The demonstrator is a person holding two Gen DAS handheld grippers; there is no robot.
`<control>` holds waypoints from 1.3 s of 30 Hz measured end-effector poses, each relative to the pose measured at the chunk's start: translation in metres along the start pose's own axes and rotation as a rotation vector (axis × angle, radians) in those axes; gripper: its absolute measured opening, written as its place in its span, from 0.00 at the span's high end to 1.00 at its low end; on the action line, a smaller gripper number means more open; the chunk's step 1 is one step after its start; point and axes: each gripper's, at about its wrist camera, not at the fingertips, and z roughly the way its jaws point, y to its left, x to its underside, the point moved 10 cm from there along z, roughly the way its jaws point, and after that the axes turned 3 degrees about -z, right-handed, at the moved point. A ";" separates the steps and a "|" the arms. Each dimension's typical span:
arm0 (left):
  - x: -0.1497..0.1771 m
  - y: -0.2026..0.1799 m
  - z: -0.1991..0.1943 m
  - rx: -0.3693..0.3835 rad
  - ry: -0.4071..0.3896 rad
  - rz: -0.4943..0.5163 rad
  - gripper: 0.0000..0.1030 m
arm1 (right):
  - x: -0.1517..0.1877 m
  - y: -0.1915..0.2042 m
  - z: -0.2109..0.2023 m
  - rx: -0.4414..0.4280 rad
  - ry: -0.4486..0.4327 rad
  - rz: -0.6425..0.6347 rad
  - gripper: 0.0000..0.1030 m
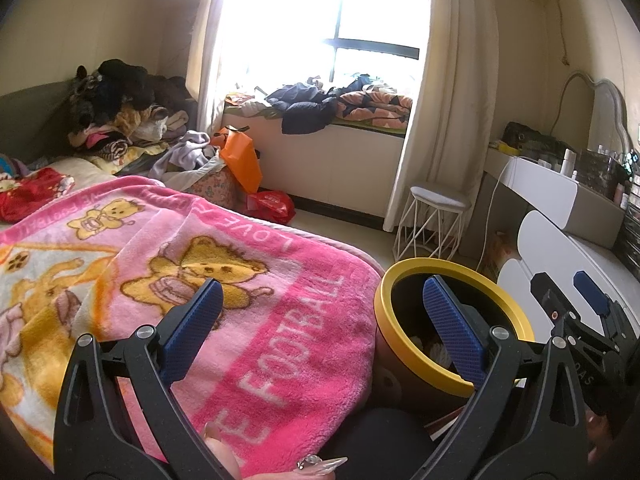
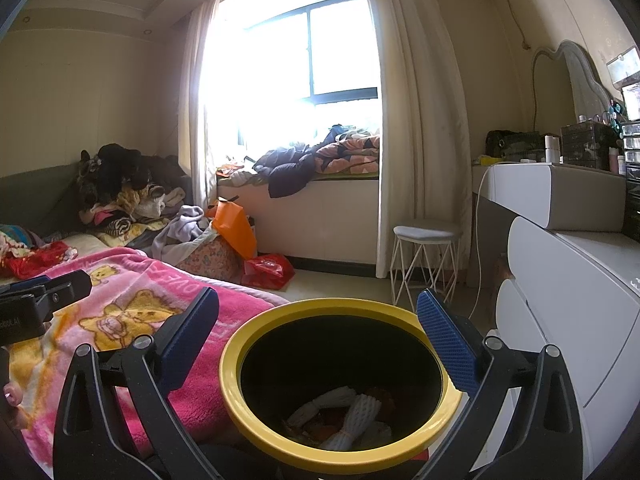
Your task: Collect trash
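Left gripper (image 1: 324,332): jaws apart, nothing between them; blue ribbed pads (image 1: 454,330) facing each other. Positioned over the edge of the bed, with the left pad above the pink blanket (image 1: 256,292) and the right pad in front of the bin opening.

Right gripper (image 2: 318,334): jaws apart, nothing clamped. Positioned directly above the trash bin (image 2: 236,364), pads flanking the yellow rim at 10 and 2 o'clock. Also visible in the left wrist view at 3 o'clock, beside the bin.

Trash bin: round, dark body, yellow rim, upright, just beside the bed at the blanket's edge. In the left wrist view at 4 o'clock of frame centre. Contents at the bottom: white foam net sleeves (image 2: 358,412) lying on orange-red scraps (image 2: 382,396); exact nature of the scraps cannot be told.

Pink blanket: printed with yellow bears and white lettering, spread over the bed, hanging down against the bin side.

Surroundings, right wrist view: white drawer unit (image 2: 568,312) at 3 o'clock, touching or just beside the bin, which of the two cannot be told; white wire stool (image 2: 426,256) at 1 o'clock, in front of the curtain (image 2: 420,120); orange bag (image 2: 234,226) and red bag (image 2: 268,270) on the floor at 11 o'clock; clothes pile (image 2: 120,184) at 10 o'clock; window seat with bedding (image 2: 348,152) at 12 o'clock.
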 end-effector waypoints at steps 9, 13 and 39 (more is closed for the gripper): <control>0.000 0.000 0.000 -0.002 0.000 0.000 0.10 | 0.001 0.000 -0.001 0.001 -0.001 0.001 0.06; 0.000 0.000 0.000 -0.001 0.000 -0.001 0.10 | 0.001 0.000 -0.001 0.002 -0.002 0.002 0.06; -0.001 -0.001 0.001 0.001 0.002 -0.003 0.10 | 0.001 -0.002 0.000 0.002 -0.001 0.006 0.06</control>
